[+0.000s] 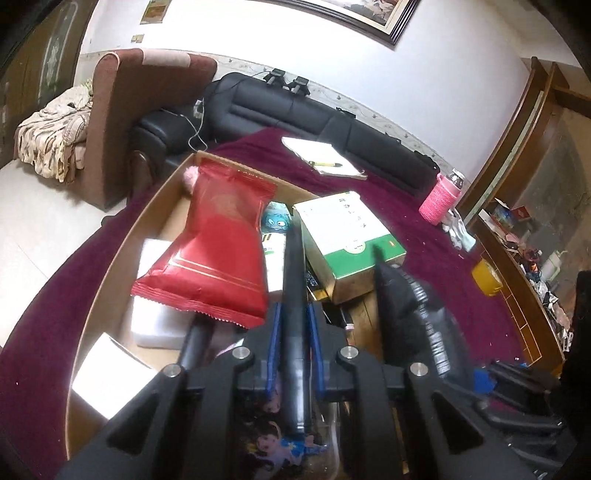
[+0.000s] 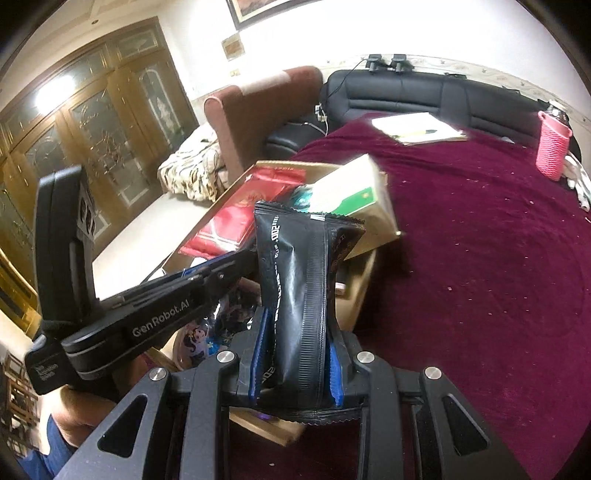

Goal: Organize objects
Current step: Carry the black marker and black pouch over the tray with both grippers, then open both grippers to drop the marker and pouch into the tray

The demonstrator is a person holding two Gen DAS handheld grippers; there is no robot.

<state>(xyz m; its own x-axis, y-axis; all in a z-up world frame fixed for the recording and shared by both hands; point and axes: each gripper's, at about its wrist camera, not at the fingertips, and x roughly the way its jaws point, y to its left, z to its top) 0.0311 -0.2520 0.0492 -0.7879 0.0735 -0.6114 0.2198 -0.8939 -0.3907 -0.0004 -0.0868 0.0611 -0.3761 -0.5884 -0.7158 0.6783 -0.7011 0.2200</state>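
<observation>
- The left tongs [image 1: 294, 332] pinch a slim black stick [image 1: 294, 295] at lower centre, over the box [image 1: 110, 266].
- The right tongs [image 2: 298, 354] clamp a black packet [image 2: 295, 295], centre frame.
- In the box, a red bag [image 1: 218, 243] lies left of centre and a green-white carton [image 1: 347, 236] right of it.
- The box sits on the maroon surface [image 2: 480, 277].

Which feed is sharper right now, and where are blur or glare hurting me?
Left wrist: red packet and green-and-white box are sharp; the black packet beside them is motion-smeared. Right wrist: black packet is crisp in the right gripper, but the box blurs; glare washes out the wall.
</observation>
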